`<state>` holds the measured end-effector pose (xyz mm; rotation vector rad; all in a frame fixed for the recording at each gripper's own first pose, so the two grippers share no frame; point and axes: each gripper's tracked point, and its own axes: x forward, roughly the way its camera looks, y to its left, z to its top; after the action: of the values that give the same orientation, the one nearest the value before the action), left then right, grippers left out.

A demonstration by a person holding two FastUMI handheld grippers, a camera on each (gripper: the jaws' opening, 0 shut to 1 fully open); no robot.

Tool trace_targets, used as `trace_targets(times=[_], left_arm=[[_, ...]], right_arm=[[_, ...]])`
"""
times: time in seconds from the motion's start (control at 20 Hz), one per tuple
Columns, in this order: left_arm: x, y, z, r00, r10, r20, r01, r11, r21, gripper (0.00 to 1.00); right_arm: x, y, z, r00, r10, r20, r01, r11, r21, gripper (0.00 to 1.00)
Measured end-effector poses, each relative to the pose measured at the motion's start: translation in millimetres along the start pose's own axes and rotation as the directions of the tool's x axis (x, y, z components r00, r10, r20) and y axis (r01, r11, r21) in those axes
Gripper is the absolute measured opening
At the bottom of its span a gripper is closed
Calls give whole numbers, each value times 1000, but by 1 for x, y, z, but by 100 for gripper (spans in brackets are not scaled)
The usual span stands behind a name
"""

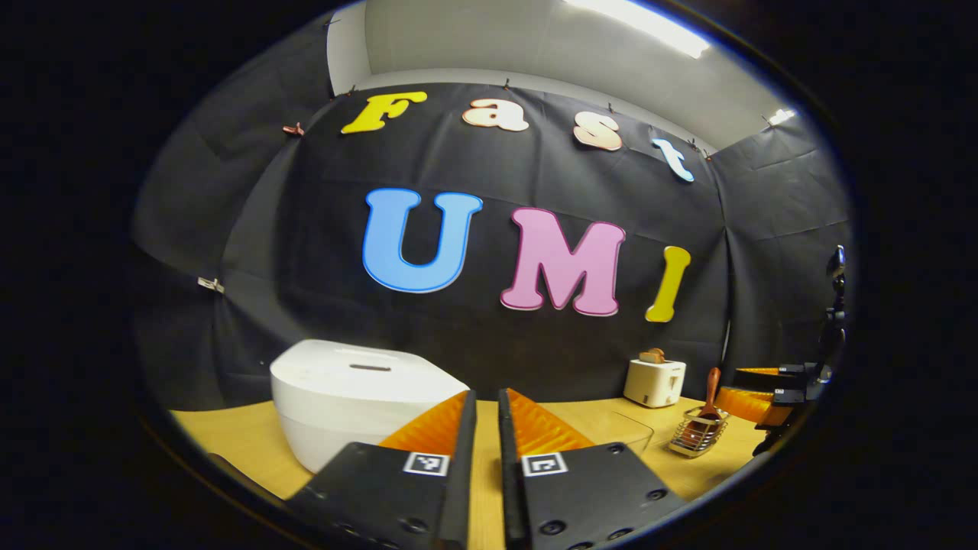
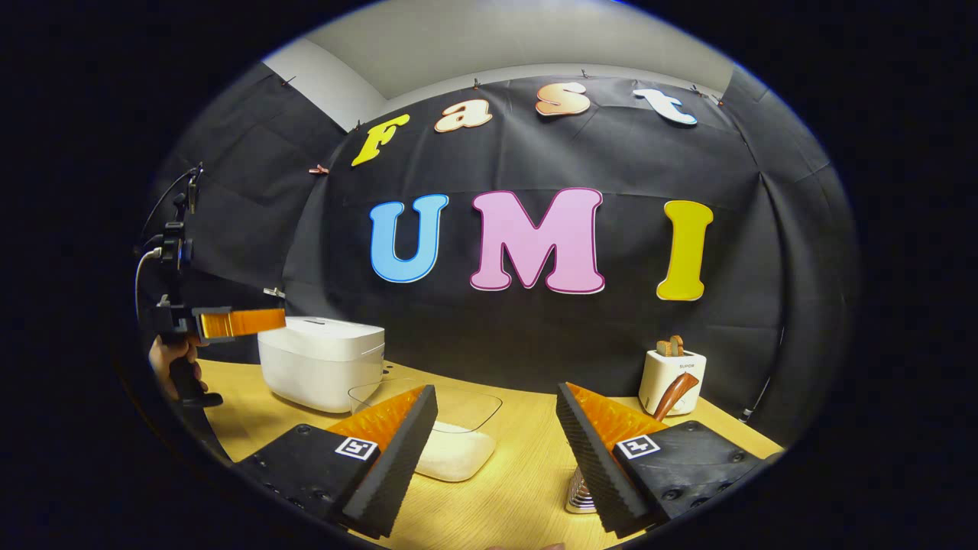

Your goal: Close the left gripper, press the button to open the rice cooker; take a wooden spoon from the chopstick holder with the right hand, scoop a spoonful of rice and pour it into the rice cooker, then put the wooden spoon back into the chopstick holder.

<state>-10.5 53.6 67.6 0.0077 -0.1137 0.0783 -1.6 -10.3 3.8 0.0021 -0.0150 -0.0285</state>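
Two fingers of the left gripper [image 1: 487, 412] sit nearly clenched on nothing, the closed rice cooker [image 1: 355, 397] just ahead-left; the right gripper [image 2: 497, 428] gapes released.

Rice cooker [image 1: 344, 397]: white, rounded, lid shut; stands near the worktop's back edge, left part.
Rice: white heap in a clear glass bowl [image 2: 435, 428], mid-worktop, just in front of the cooker.
Wooden spoon [image 1: 712, 389]: reddish-brown handle, tilted, standing in the holder.
Chopstick holder [image 1: 697, 435]: wire basket, toward the worktop's right part.
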Motion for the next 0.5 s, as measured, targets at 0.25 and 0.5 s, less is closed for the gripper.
trace_targets(times=[0.25, 0.5], left_arm=[[46, 54, 44, 998, 55, -36, -56, 998, -21, 5], [97, 86, 7, 969, 43, -244, -52, 998, -32, 5]], right_arm=[[0, -2, -1, 1000, -3, -2, 3, 1000, 11, 97], [0, -1, 0, 1000, -3, -2, 3, 1000, 1, 97]])
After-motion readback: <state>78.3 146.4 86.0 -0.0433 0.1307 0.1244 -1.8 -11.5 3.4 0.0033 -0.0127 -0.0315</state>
